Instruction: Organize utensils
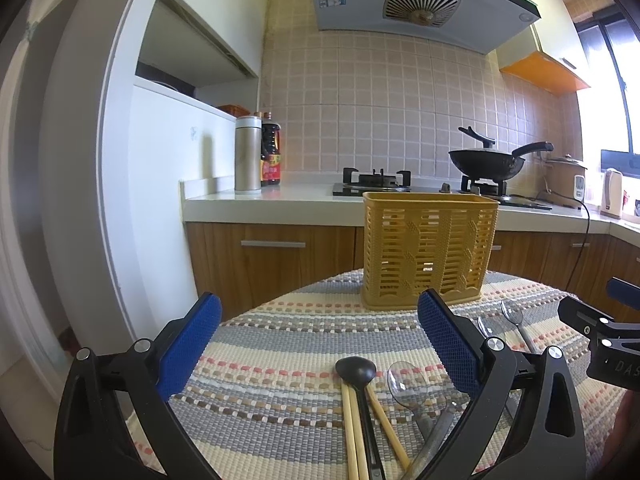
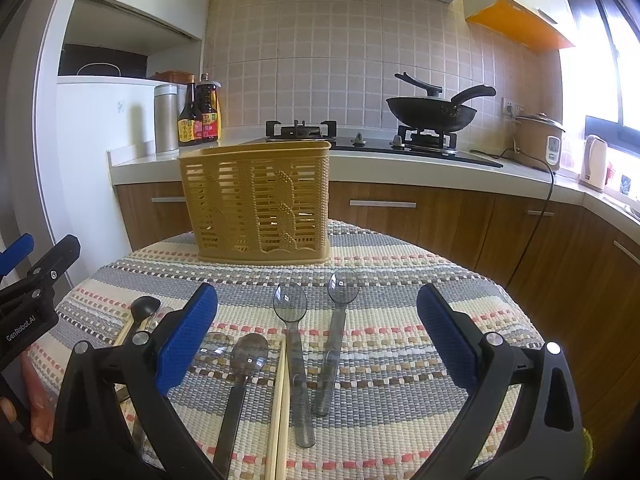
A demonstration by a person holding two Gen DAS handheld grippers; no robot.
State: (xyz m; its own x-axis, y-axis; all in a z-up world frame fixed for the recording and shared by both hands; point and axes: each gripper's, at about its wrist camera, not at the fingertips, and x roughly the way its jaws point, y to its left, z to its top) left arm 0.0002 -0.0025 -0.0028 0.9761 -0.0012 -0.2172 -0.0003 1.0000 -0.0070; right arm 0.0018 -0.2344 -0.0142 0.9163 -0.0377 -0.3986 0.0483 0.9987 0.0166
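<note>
- Since the yellow basket (image 2: 256, 204) looks empty through its slats at the worktop's far edge, you have everything left to sort.
- Before you on the striped cloth (image 2: 400, 320) lie four clear spoons (image 2: 290, 304), one black ladle (image 1: 356, 370), and several chopsticks (image 2: 280, 400).
- Your left tongs (image 1: 320, 344) and right tongs (image 2: 316, 336) gape wide, holding nothing.

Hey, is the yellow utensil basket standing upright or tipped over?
Upright: the yellow utensil basket sits flat on its base on the woven cloth, open rim facing up.

Beyond the fingertips: white kitchen counter (image 2: 400, 166) carrying a black round-bottomed wok (image 2: 434, 114), steel cylindrical flask (image 2: 166, 118), two dark sauce bottles (image 2: 200, 112), beige rice cooker (image 2: 540, 140).
</note>
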